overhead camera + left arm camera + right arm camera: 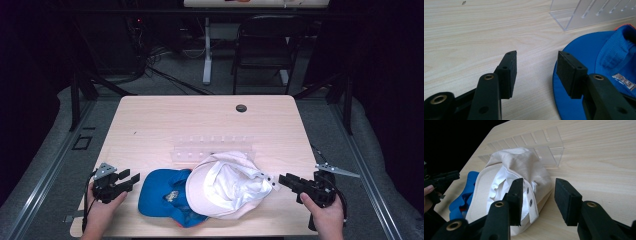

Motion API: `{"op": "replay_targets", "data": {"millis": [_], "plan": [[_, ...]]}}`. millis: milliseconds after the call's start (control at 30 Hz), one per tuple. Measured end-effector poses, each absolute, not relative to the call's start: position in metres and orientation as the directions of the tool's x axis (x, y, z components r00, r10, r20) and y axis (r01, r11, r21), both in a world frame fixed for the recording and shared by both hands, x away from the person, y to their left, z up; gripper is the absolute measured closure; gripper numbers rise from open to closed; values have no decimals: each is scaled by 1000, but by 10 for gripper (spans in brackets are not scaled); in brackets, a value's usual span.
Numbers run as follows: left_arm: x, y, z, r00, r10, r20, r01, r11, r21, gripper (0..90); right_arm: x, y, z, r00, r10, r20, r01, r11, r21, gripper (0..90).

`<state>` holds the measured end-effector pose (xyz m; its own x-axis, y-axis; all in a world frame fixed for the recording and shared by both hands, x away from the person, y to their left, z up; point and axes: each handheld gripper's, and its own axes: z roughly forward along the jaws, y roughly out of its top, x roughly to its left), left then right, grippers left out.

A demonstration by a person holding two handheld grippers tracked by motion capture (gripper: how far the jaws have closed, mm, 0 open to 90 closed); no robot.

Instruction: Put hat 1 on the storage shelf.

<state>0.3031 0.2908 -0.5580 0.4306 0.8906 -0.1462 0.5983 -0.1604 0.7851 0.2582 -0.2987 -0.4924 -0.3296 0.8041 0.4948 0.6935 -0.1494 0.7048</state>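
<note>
On the pale wooden bench [150, 125] two caps lie side by side near the person's edge, the beige cap [227, 185] overlapping the right part of the blue cap [162, 192]. The beige cap rests upside down, its white lining turned up and its back strap with two snaps [529, 196] pointing toward the right claw [286, 181]. That claw, held in the person's right hand [327, 215], sits just beside the strap end; in the right gripper view its jaws stand apart with nothing pressed between the pads, the strap lying just beyond the left pad [516, 200] and bare wood showing between them. The left claw [131, 178], held in the left hand [102, 207], points at the blue cap from the left edge of the bench. Its jaws are also apart and hold nothing; in the left gripper view the rim of the blue cap [599, 60] lies under the right pad [567, 73], though whether they touch cannot be told. A clear acrylic rack [212, 149] stands just behind the caps, toward the middle of the bench.
</note>
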Motion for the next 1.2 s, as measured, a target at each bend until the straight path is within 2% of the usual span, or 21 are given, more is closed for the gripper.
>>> {"op": "replay_targets", "data": {"millis": [700,867,1033,1200], "plan": [[298,297,-559,411,900,-142,593,-145,792,510,288,-270,-508,-376,782,496,784,-16,620,581],[298,297,-559,408,902,-144,594,-143,792,511,293,-264,-513,-383,793,473,792,19,610,621],[298,297,-559,408,902,-143,592,-143,793,510,295,-259,-516,-375,803,463,804,34,593,712],[298,298,-559,408,902,-143,591,-141,794,510,295,-259,-513,-363,796,484,815,20,579,744]]}}
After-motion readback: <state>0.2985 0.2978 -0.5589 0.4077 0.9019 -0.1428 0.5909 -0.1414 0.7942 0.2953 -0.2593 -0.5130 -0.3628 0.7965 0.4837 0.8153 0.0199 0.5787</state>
